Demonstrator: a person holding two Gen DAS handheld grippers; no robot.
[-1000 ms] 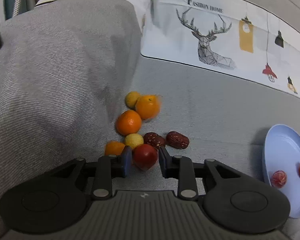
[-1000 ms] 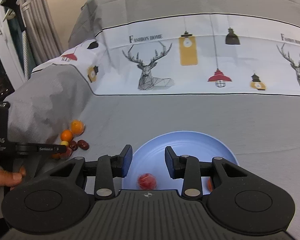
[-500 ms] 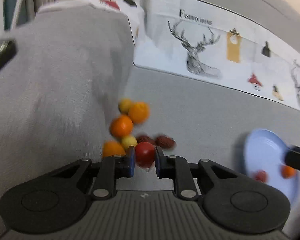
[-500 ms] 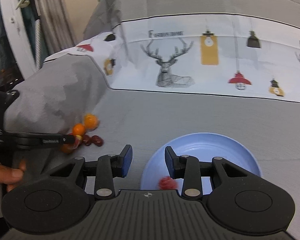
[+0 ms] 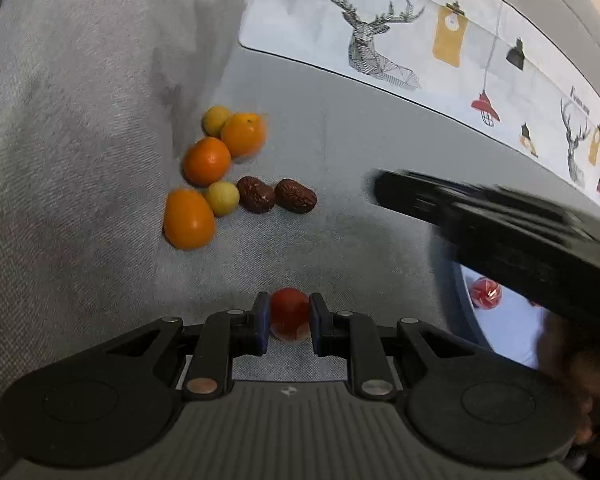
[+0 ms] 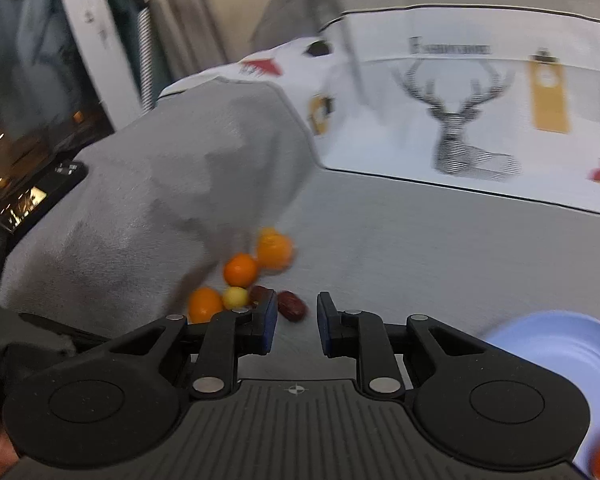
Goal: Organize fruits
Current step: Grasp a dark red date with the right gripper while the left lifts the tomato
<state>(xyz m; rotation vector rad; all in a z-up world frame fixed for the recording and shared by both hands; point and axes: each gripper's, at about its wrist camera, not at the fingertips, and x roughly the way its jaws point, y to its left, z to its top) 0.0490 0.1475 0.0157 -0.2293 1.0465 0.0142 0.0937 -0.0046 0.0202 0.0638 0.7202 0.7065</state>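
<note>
A red cherry tomato [image 5: 289, 315] is clamped between the pads of the left gripper [image 5: 288, 322], evidently for the blue plate [image 6: 560, 344], while the right gripper [image 6: 297, 326], its empty jaws closing, is aimed at the bedspread's [image 6: 420, 248] fruit pile [image 5: 220, 176].

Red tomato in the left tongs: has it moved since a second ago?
Yes. The red tomato, clamped in the left tongs, has drawn back from the fruit pile; it sat against the dates, now bare gray cover separates them.
</note>
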